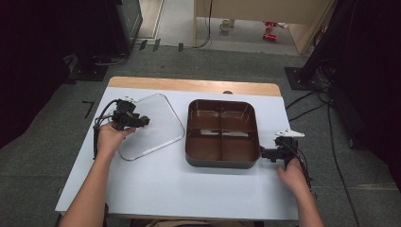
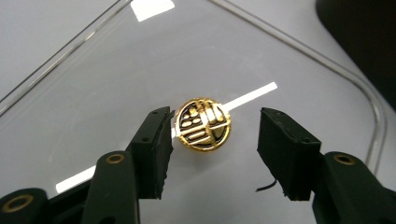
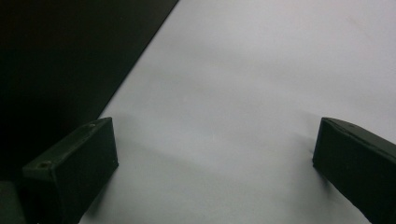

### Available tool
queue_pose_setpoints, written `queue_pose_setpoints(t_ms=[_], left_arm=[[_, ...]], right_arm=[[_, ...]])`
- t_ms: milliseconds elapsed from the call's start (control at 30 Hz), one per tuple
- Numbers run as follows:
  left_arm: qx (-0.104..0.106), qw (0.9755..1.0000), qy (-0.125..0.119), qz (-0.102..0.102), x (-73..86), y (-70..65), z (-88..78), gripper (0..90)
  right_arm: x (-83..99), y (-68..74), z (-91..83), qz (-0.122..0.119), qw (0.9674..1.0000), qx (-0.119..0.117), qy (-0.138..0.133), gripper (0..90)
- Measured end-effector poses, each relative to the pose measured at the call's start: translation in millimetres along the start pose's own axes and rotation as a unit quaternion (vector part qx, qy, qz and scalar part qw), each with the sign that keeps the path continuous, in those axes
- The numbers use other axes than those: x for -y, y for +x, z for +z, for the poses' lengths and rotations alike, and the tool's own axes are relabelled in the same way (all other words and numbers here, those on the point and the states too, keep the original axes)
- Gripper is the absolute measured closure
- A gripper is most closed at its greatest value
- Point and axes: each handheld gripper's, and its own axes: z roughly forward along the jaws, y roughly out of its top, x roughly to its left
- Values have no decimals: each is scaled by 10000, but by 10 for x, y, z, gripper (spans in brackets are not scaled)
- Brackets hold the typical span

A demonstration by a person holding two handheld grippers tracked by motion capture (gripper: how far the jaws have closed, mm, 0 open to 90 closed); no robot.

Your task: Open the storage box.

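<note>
Jaws of the left gripper [image 2: 215, 140] stand parted around the gold knob [image 2: 202, 124] of the glass lid [image 1: 149, 125], near the table's [image 1: 189, 189] left edge. Draw back straight so no pad snags it. Right gripper [image 3: 215, 163] hangs released beside the pot [image 1: 221, 134].

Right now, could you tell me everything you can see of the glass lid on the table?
The glass lid is a clear, rounded-square pane with a thin metal rim, lying flat on the white table left of the dark four-compartment pot, apart from it. At its middle sits a round gold knob with a black openwork pattern. The left gripper straddles the knob; one pad looks to touch it, the other stands clear.
</note>
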Motion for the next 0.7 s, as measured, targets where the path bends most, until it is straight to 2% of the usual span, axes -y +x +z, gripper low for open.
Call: queue_pose_setpoints(t_ms=[67,100,267,300,600,700], left_arm=[[-20,10000,-9,64,-6,-43,-31,415],[-47,9998,-6,170,-9,-94,-57,409],[-39,9995,-46,305,-20,-189,-90,387],[-38,9993,-58,365,-26,-244,-98,375],[0,9987,-14,509,65,-390,-100,347],[95,9986,-9,526,106,-436,-100,335]], right_arm=[[0,0,0,-1,10000,1,-1,0],[0,0,0,0,10000,1,-1,0],[0,0,0,0,10000,1,-2,0],[0,1,0,2,10000,1,-1,0],[0,0,0,-1,10000,0,-1,0],[0,0,0,-1,10000,0,0,0]])
